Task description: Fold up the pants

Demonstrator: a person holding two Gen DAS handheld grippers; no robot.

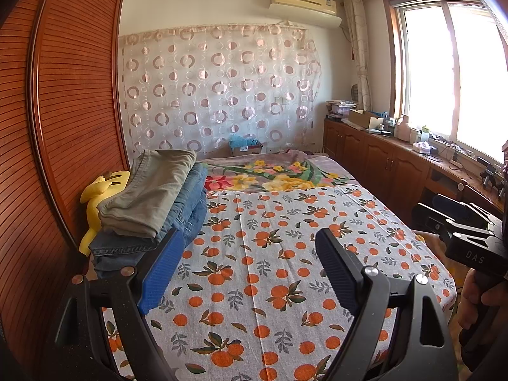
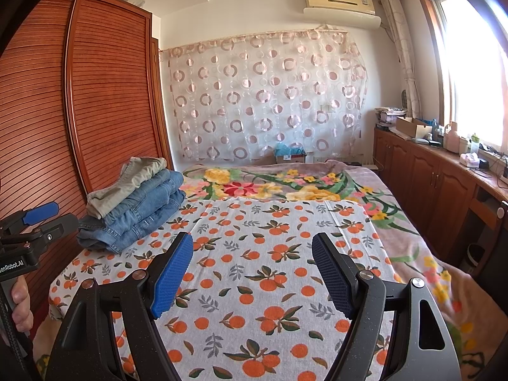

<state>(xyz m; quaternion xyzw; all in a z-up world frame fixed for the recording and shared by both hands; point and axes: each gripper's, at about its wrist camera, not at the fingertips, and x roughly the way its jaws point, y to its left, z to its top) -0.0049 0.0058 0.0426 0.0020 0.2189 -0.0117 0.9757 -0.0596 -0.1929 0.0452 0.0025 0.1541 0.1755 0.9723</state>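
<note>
Folded pants (image 2: pixel 133 203) sit stacked at the bed's (image 2: pixel 317 222) left edge. Left gripper (image 1: pixel 250 270) and right gripper (image 2: pixel 252 273) hover wide open, holding nothing. A careless grab could topple the stack off that edge.

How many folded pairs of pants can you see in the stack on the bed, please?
3 at least: khaki pants on top, blue jeans beneath them, and another denim pair at the bottom. Layers blur together, so more may be hidden.

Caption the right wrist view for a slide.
Open right tool hovers over the orange-print sheet; folded pants stack, khaki atop jeans, sits left by the wardrobe.
</note>
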